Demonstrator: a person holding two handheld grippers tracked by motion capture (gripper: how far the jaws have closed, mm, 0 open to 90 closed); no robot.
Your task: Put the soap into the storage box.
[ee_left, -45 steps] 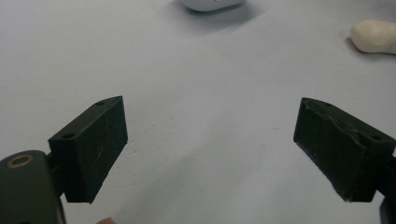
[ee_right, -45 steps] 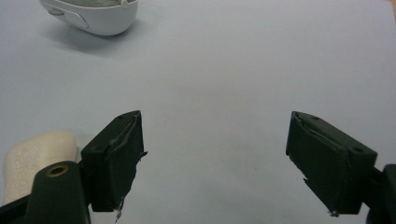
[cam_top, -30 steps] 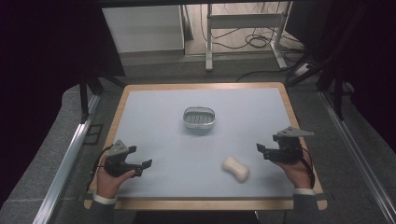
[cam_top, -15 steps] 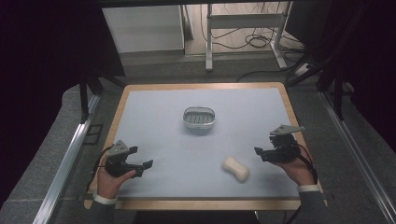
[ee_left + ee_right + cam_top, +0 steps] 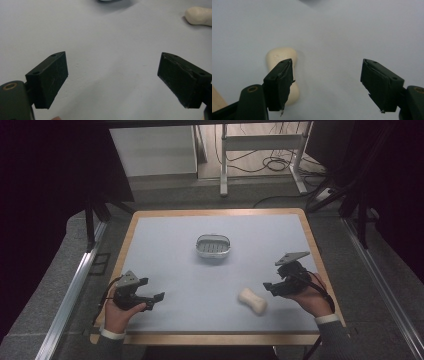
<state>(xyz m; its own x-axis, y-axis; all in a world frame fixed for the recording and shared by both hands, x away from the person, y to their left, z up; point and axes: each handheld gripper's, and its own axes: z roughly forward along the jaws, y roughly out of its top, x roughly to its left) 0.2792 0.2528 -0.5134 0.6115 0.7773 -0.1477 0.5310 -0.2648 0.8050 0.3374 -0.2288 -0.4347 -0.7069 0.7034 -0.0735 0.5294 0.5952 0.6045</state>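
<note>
Right tongs (image 5: pixel 267 286) nearer the soap bar (image 5: pixel 252 301), jaws lately narrowing, seemingly nothing between them.

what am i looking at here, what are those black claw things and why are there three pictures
A person sits at a table with a hand-held two-jaw gripper in each hand. The high view looks down from above: the left gripper is near the lower left, the right gripper at the right. The other two pictures come from small cameras riding on each gripper, looking along its black jaws. On the table lie a cream bone-shaped soap bar and, farther back, a small metal dish. Nothing is held: both grippers stand open. The right one's jaws have just been closing a little, with the soap bar just beside them, not between them.
</note>
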